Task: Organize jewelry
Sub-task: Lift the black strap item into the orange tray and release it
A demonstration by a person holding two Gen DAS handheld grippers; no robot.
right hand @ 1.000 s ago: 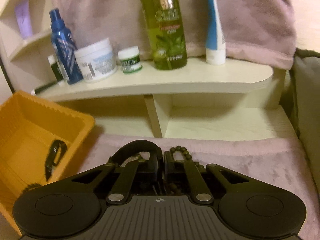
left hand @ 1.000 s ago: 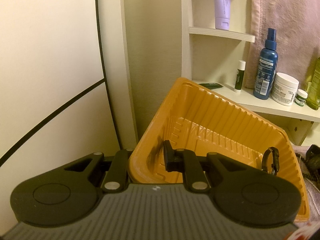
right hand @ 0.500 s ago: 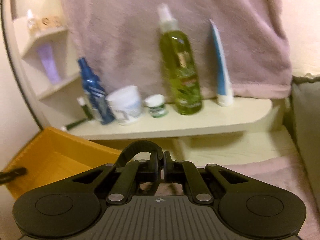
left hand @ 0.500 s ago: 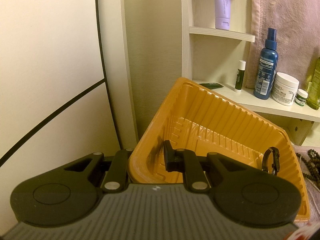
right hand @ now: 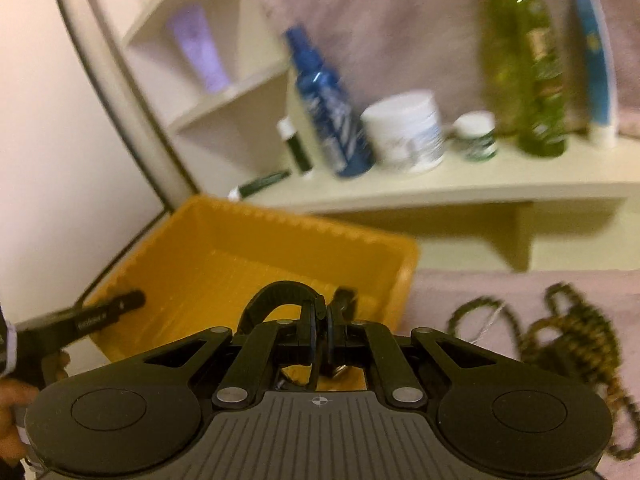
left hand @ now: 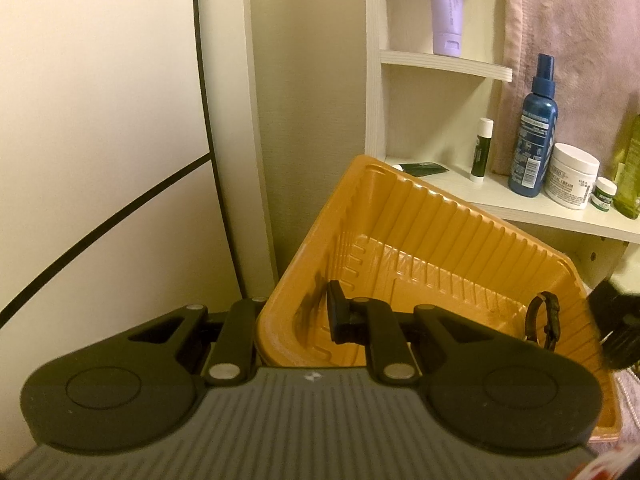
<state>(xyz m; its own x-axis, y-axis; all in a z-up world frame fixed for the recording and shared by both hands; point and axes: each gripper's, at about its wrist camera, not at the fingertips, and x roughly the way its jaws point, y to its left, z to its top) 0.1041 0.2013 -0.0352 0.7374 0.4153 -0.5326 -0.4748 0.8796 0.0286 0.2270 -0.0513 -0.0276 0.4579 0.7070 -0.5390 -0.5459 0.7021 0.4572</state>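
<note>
The left tool point(left hand: 296, 320) is clamped on the near-left rim of the orange tray point(left hand: 440, 216), one finger outside the wall and one inside, pinching the plastic and holding the tray tilted up. Inside the tray, over at 4 o'clock in the left wrist view, a dark strap watch point(left hand: 546, 320) leans against the ribbed wall.

Over to the right wrist view: the right tool point(right hand: 320, 328) has its fingers closed almost together, and a black band point(right hand: 280, 294) arches up out of them at 11 o'clock, so it has that band gripped. The tool sits right above the tray's near edge, with the orange tray point(right hand: 224, 252) spreading out toward 10 o'clock. The picture is smeared with motion blur. At 9 o'clock the left tool's finger point(right hand: 108, 310) pokes over the tray rim, with a hand point(right hand: 16, 412) behind it at 8 o'clock.

At 3 o'clock, a tangle of dark bead strands point(right hand: 568, 332) lies on the pinkish cloth point(right hand: 460, 292), outside the tray.

Behind it all, a pale shelf point(right hand: 480, 184) carries a blue spray bottle point(right hand: 328, 108), a white jar point(right hand: 404, 132), a small green-labelled pot point(right hand: 478, 136) and a tall green bottle point(right hand: 524, 68). A lilac tube point(right hand: 200, 52) stands on the higher corner shelf.
</note>
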